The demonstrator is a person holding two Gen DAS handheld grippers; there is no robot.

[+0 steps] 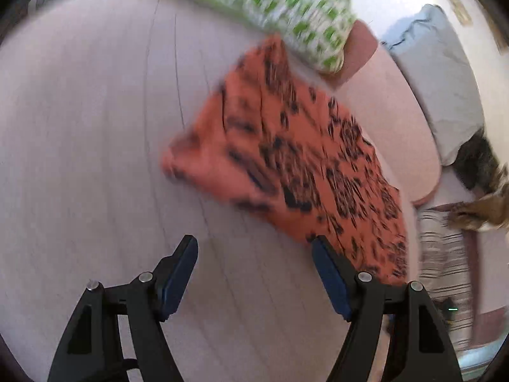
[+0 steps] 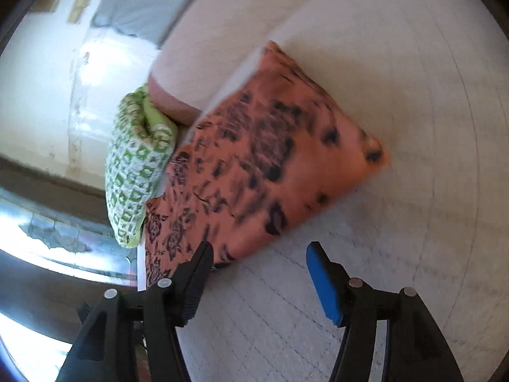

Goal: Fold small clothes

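Worktop: we see a pale, whitish surface point(image 1: 95, 127) with thin dark lines running across it; it fills most of both views.
Edge: its rim point(image 2: 171, 102) shows a pinkish-brown band where it drops away.
Wall: pale and brightly lit point(image 2: 41, 95), with small yellowish patches high up.
Furniture: a grey-blue cushion or pillow point(image 1: 442, 89) lies beyond the worktop.
Floor: we make out dark flooring with a glossy, reflective strip point(image 2: 57, 232).
Light: strong daylight; both views are motion-blurred.
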